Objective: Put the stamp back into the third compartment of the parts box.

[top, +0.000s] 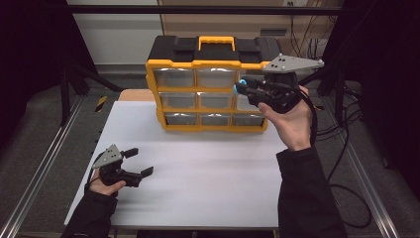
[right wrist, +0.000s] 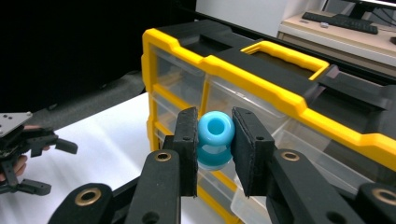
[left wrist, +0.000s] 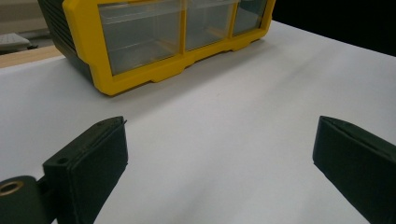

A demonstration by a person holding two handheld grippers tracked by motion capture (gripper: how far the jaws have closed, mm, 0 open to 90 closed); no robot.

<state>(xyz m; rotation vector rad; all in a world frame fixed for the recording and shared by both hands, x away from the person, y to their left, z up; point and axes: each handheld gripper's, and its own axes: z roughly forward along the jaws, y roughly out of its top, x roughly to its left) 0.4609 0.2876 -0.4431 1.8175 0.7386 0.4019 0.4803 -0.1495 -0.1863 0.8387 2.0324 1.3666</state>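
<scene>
Left gripper [top: 138, 162]: rests low on the near left of the white bench [top: 208, 168], held in the person's left hand [top: 106, 184]; its jaws stand wide apart with nothing between them, pointed toward the organizer.

Bench: bare white top; the organizer stands at its far edge, well apart from the left gripper.

Drawer organizer [top: 210, 82]: black body with yellow frame and yellow carry handle [top: 216, 40], clear plastic drawers in three rows of three; drawers on the left and middle look closed and I cannot tell any contents.

Blue ring toy [right wrist: 215, 140]: a light blue, rounded piece that looks like two stacked rings, clamped between the right gripper's pads and held in the air just in front of the organizer's right column, near the upper rows.

Right gripper [top: 241, 88]: raised in the person's right hand [top: 292, 121], jaws closed on the blue ring toy, facing the organizer's front.

Step in hand (judgement): carrying the toy at the organizer; whether it is going in or has come out cannot be told.

Next move (judgement): if stowing, a drawer in the right column must be open enough, then the toy lowered over it before the jaws part.
</scene>
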